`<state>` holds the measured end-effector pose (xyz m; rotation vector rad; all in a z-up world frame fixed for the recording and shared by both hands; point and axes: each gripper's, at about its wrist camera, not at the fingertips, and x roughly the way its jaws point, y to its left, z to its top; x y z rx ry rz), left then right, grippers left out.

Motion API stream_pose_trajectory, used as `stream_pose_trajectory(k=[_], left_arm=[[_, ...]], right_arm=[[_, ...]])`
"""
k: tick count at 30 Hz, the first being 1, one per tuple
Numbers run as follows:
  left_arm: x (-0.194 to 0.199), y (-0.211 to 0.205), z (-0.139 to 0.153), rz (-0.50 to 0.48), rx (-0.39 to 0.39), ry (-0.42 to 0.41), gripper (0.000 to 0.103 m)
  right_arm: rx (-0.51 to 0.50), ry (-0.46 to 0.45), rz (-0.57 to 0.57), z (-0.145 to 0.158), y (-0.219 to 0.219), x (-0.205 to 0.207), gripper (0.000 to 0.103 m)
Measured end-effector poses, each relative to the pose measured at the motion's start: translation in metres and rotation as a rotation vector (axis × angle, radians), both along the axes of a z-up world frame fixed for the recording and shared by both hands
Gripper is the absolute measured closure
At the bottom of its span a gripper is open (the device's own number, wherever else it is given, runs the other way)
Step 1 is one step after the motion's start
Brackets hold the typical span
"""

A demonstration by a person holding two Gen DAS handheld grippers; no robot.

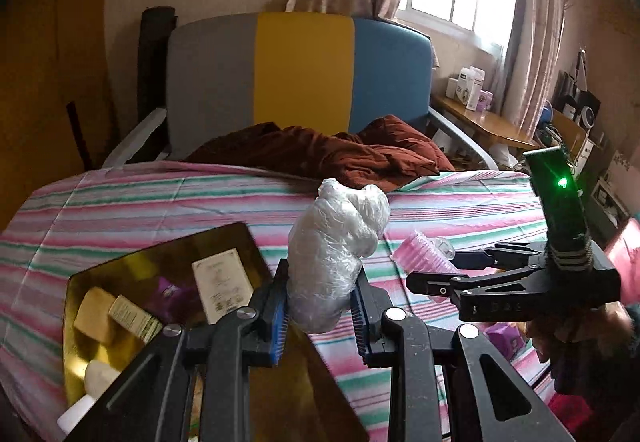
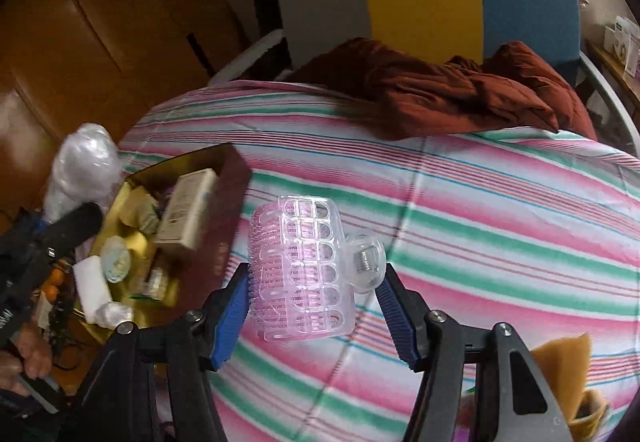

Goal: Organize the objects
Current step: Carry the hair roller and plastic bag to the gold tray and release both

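The left gripper [image 1: 320, 316] is clamped on a crumpled clear plastic bag bundle [image 1: 338, 250], held above the near corner of the gold tray [image 1: 236, 238] of small boxes. The right gripper [image 2: 310, 316] has its jaws wide apart around a pink hair roller with a clear clip [image 2: 304, 270]; whether they touch it is unclear. Both sit over the striped bedsheet [image 2: 500, 226].

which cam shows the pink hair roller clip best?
Right wrist. The pink hair roller clip fills the centre between the right gripper fingers, with grid, bristles and spring all visible. Left wrist catches only a small pink edge behind the plastic-wrapped bundle, partly blocked by the right gripper.
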<state>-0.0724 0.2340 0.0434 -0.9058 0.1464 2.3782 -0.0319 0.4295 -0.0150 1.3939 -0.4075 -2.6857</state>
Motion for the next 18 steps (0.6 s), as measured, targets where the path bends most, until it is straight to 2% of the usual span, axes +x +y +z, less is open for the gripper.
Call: stream_pose_trajectory(k=[7,18], left_arm=[[-0.001,-0.061,-0.013,0.083,0.033,-0.048,0.076],[0.002,-0.207,-0.03,0.356,0.107,-0.099,0.076]], right_arm=[[-0.046,0.018,0.03,0.004,-0.041,0.004,0.041],[-0.088,0.027,0.108,0.004,-0.103,0.005,0.041]])
